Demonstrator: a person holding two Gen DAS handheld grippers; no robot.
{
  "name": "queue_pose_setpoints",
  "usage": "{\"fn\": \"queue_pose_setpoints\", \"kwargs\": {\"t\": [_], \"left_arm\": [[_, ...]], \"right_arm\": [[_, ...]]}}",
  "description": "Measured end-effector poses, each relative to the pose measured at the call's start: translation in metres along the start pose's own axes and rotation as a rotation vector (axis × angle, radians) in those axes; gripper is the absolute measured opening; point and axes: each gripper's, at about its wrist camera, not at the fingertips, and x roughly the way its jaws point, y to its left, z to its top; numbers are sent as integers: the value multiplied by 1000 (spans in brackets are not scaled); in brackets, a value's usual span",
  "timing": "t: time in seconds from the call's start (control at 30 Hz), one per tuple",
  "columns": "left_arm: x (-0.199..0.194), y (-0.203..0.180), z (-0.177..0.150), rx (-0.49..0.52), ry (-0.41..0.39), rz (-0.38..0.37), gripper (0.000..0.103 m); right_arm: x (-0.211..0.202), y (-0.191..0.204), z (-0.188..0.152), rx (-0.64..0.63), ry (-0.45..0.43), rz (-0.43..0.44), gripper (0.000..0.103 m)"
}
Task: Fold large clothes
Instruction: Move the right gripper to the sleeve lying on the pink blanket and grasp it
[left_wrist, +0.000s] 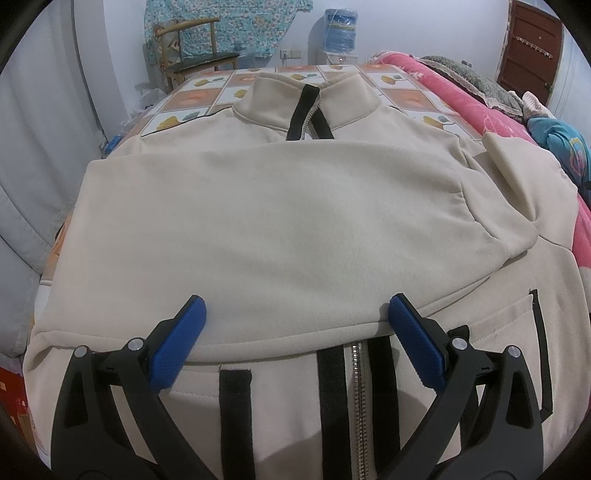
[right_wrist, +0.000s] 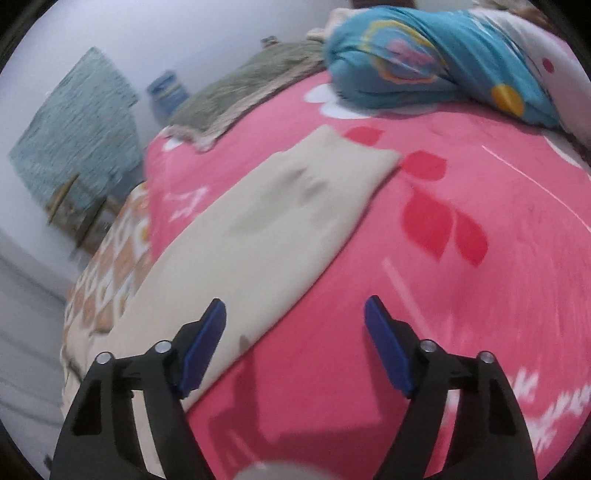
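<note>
A cream zip-up jacket (left_wrist: 280, 206) with black trim lies face up on the bed, collar at the far side. One sleeve is folded across its chest, with the cuff end at the right. My left gripper (left_wrist: 295, 310) stands open over the near edge of that folded sleeve, nothing between its blue pads. In the right wrist view the jacket's other sleeve (right_wrist: 266, 225) lies stretched out flat over the pink bedcover (right_wrist: 461, 295). My right gripper (right_wrist: 295, 314) hovers open above the sleeve's near edge and the cover, holding nothing. That view is blurred.
A tile-patterned sheet (left_wrist: 207, 96) lies under the jacket. A rolled teal quilt (right_wrist: 424, 62) and a green blanket (right_wrist: 251, 88) sit at the far side of the bed. A wooden chair (left_wrist: 195, 55) and a water dispenser (left_wrist: 340, 33) stand by the wall.
</note>
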Motion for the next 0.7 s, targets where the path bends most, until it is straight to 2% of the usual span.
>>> {"fn": "queue_pose_setpoints", "kwargs": {"t": [0.07, 0.27, 0.47, 0.7], "left_arm": [[0, 0, 0, -1, 2, 0, 96], [0, -1, 2, 0, 8, 1, 96], [1, -1, 2, 0, 9, 1, 96], [0, -1, 2, 0, 8, 1, 96]], "right_arm": [[8, -7, 9, 29, -6, -7, 70], [35, -25, 34, 92, 2, -13, 69], [53, -45, 53, 203, 19, 55, 69], [67, -47, 70, 227, 15, 31, 69]]}}
